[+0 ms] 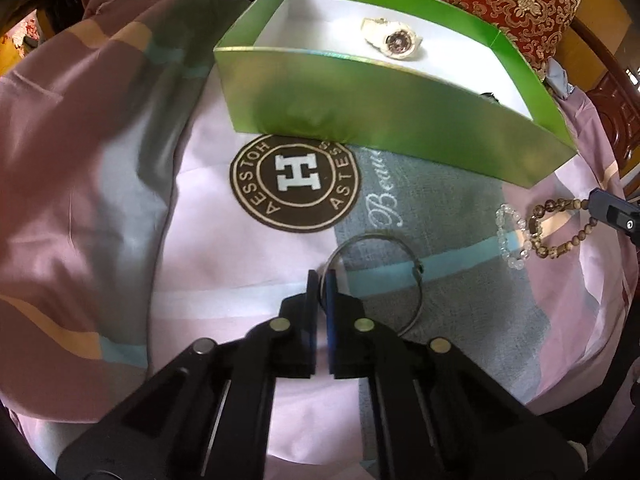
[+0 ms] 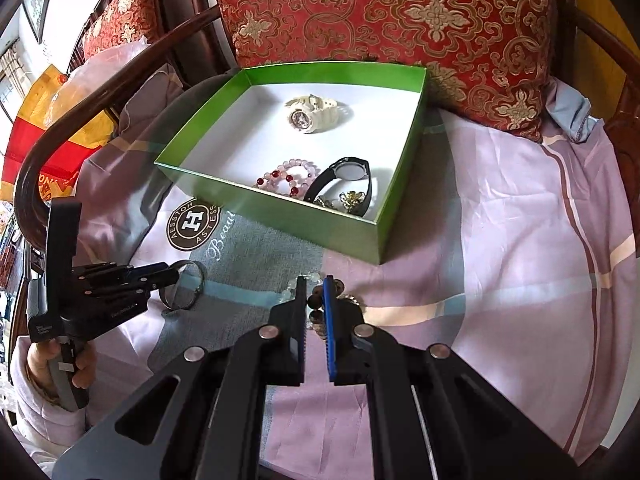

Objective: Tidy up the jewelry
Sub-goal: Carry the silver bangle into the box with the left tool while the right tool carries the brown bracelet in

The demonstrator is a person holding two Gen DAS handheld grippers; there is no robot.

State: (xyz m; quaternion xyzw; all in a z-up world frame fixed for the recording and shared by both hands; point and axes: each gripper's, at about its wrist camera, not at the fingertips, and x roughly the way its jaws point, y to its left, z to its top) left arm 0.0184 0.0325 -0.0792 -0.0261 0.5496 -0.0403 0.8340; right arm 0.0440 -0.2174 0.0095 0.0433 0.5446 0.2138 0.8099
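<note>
On a pink-and-grey striped sheet (image 2: 500, 208) before a red brocade cushion (image 2: 400, 20), the left gripper (image 1: 322, 280) pinched the metal bangle (image 1: 400, 248), the right gripper (image 2: 316, 292) clamped brown beads (image 2: 314, 304), near the green box (image 2: 396, 184).

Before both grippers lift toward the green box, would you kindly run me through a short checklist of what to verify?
1. Left gripper shut on the metal bangle: ok, its fingers pinch the rim.
2. Right gripper shut on the brown bead bracelet: ok, beads sit between its fingers.
3. Clear bead bracelet free of the brown one: cannot tell, they lie touching.
4. Green box open with bare floor: ok, space remains between the white watch and the black watch.
5. Path to the box unobstructed: ok, only the bedsheet lies between.
</note>
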